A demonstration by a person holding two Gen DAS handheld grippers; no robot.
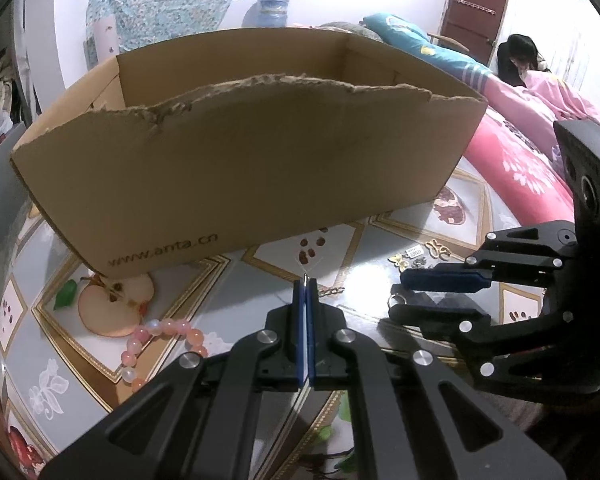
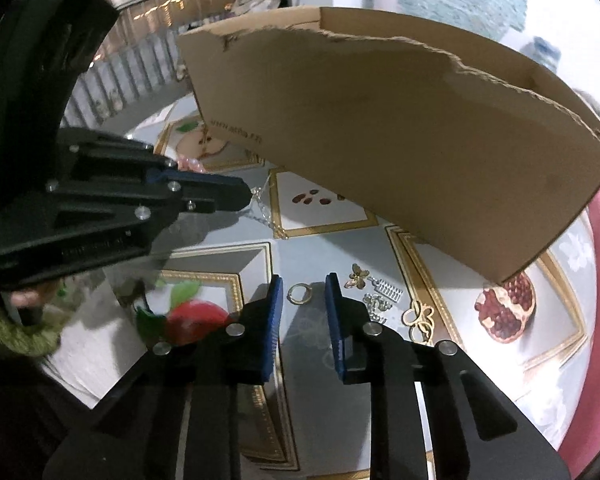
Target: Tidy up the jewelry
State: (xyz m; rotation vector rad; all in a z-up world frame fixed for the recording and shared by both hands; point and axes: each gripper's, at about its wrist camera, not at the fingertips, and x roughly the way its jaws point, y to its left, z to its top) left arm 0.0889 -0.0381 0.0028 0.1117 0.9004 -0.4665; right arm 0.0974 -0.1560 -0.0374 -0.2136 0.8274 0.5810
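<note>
Closest to the camera on my left hand, my left gripper (image 1: 305, 280) has its two blue pads pressed together, and a thin silver chain (image 2: 261, 208) is pinched at the very tip. From the right camera I see this chain hanging down from the tip to the table (image 2: 324, 248), where its lower part lies on the patterned cloth.

My right gripper (image 2: 300, 294) points down at the table with the jaws apart. A small gold ring (image 2: 298, 293) lies on the cloth between the two pads (image 2: 275, 320), and neither pad touches it.

Just to the right of the ring lie more small pieces: a gold butterfly (image 2: 356, 276), a silver comb-shaped piece (image 2: 389, 290), a small silver cluster (image 2: 374, 303) and a gold ornament with loops (image 2: 420, 316).

Behind all this stands a cardboard box (image 1: 236, 152) with a torn front edge, open at the top. I cannot see what is inside.

On the left side, near the front of the box, a bracelet of pink beads (image 1: 160, 336) lies on the cloth, beside the printed apple.
</note>
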